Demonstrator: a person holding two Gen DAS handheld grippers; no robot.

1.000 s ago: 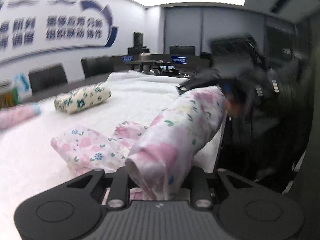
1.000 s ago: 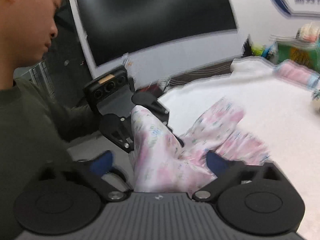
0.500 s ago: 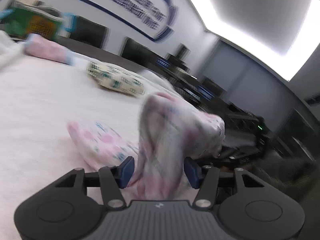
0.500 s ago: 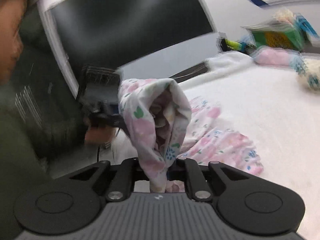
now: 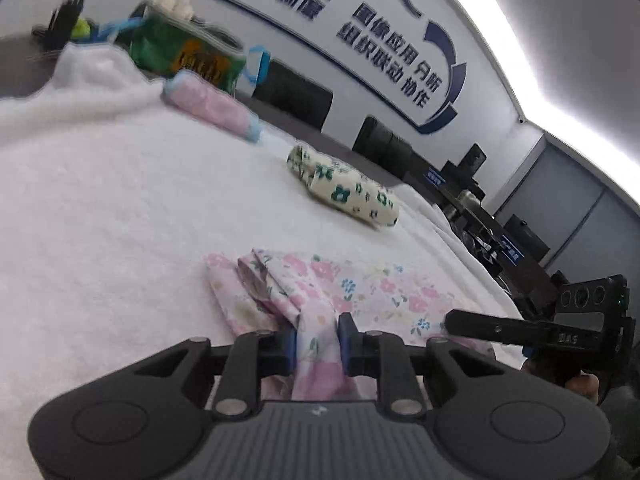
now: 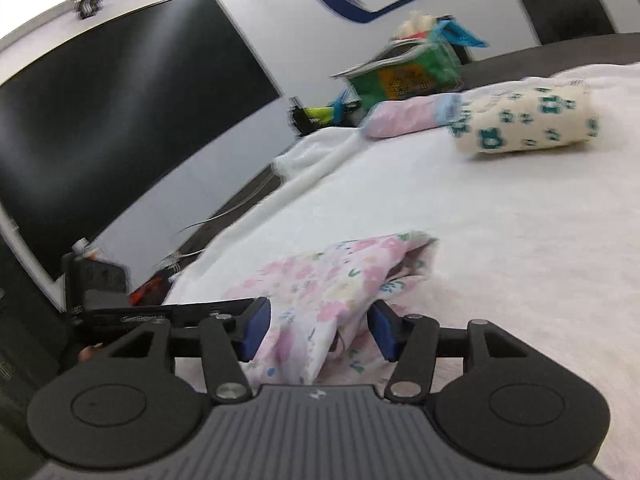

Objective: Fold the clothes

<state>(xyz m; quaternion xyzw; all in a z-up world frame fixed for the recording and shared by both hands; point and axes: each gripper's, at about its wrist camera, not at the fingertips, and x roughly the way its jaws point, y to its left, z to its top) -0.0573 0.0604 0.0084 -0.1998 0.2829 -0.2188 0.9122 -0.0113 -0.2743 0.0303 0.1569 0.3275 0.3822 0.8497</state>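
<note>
Folding is mid-step: the pink floral garment (image 5: 340, 292) lies bunched on the white-covered counter (image 5: 100, 220), and the left hand-held gripper (image 5: 317, 344) is closing with its pads pinching a fold of it, while the right hand-held gripper (image 6: 316, 330) is opening, pads apart with cloth loose between them. Next the right one likely needs a fresh hold on a free edge. Behind two rolled garments, a green bag (image 5: 188, 50) holds something pale, unclear.

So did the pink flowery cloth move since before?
Yes. The pink flowery cloth was lifted up in a tall bunch; now it lies flat on the white blanket, nearer than the green-flowered roll.
</note>
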